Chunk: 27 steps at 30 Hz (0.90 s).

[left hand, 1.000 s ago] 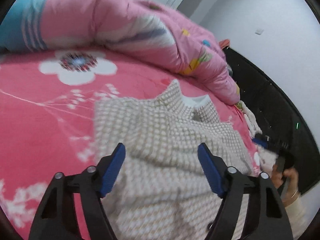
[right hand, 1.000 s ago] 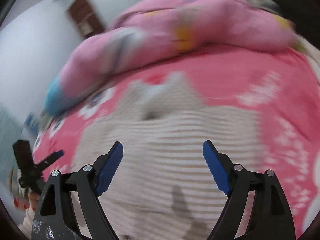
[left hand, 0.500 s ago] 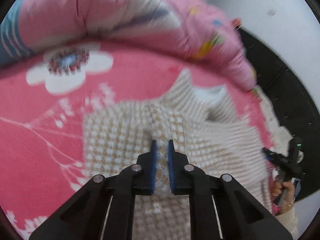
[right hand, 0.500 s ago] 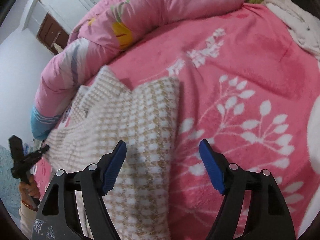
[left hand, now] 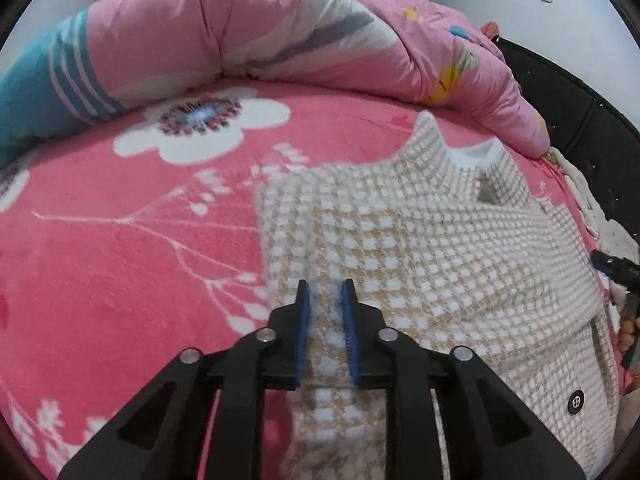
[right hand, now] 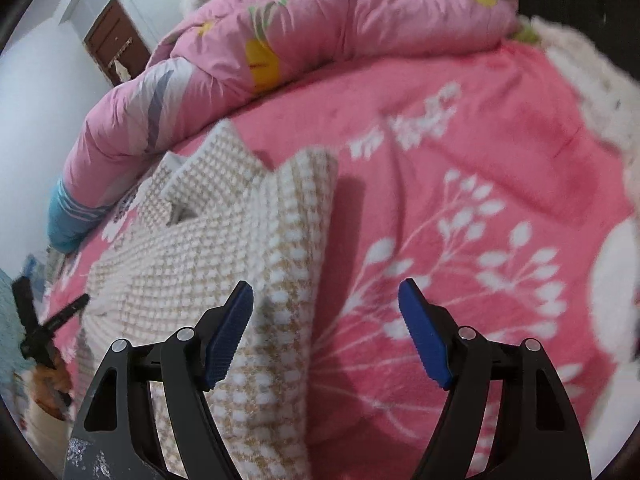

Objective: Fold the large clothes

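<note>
Though thick, houndstooth knit jacket (left hand: 420,248): soft, limp, light; take by edges. Left gripper (left hand: 326,320), jaws just eased, nearly closed, pinching its left fold; right gripper (right hand: 326,332) wide, empty.

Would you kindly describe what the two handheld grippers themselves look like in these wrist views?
The left gripper and the right gripper are built alike: black plastic finger arms with triangular cut-outs, round silver pivot screws, and blue ribbed pads on the inner faces. The right gripper's lower left arm carries silvery scuff marks. No cables show.
</note>
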{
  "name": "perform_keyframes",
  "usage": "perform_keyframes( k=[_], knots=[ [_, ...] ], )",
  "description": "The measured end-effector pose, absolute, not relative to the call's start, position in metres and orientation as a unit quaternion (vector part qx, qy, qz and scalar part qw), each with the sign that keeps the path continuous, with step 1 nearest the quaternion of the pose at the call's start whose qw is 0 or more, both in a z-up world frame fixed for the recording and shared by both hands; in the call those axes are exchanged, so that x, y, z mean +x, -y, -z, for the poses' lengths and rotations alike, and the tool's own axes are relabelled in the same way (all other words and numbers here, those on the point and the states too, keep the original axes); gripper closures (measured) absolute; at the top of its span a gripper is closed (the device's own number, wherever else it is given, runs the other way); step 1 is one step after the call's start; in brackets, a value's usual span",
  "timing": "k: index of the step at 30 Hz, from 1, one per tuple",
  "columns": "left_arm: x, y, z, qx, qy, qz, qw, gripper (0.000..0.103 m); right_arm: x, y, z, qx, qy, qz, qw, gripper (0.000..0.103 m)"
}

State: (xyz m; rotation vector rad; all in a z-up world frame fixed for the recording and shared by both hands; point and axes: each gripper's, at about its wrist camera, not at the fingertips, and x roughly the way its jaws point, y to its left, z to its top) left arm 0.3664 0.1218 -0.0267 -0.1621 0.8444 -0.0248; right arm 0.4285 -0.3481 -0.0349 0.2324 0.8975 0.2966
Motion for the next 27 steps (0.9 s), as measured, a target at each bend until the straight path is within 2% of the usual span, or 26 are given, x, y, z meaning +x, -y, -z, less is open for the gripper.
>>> perform_keyframes(
  k=[2,6,9,11,13,15,16,22,26,27],
  knots=[
    [0.355,-0.125,0.011,-0.069,-0.382,-0.001,0.921,0.083,0.423,0.343,0.018,0.093,-0.410,-0.149,0.895,0.039],
    [0.349,-0.107,-0.008,-0.036,-0.346,0.020,0.937,0.083,0.427,0.307,-0.001,0.030,-0.399,-0.167,0.901,0.068],
    [0.367,-0.084,0.006,-0.030,-0.373,0.044,0.926,0.082,0.448,0.275,0.018,0.008,-0.428,-0.185,0.884,0.073],
    [0.384,-0.073,0.035,-0.007,-0.416,0.021,0.909,0.082,0.475,0.262,0.059,-0.051,-0.471,-0.122,0.872,0.074],
    [0.387,-0.081,0.054,-0.042,-0.418,0.027,0.907,0.080,0.494,0.274,0.086,-0.011,-0.503,-0.123,0.855,0.074],
    [0.382,-0.088,0.051,-0.065,-0.411,0.035,0.909,0.080,0.500,0.290,0.076,0.048,-0.509,-0.122,0.851,0.078],
    [0.380,-0.090,0.049,-0.067,-0.411,0.038,0.908,0.080,0.500,0.290,0.068,0.042,-0.511,-0.111,0.851,0.079],
    [0.372,-0.093,0.019,-0.083,-0.365,0.079,0.924,0.080,0.476,0.241,0.017,0.012,-0.463,-0.172,0.870,0.075],
    [0.398,-0.070,0.026,-0.066,-0.403,0.076,0.909,0.074,0.471,0.176,0.024,-0.023,-0.459,-0.242,0.854,0.056],
    [0.405,-0.066,0.037,-0.059,-0.428,0.065,0.899,0.073,0.473,0.158,0.039,-0.041,-0.473,-0.246,0.845,0.055]
  ],
)
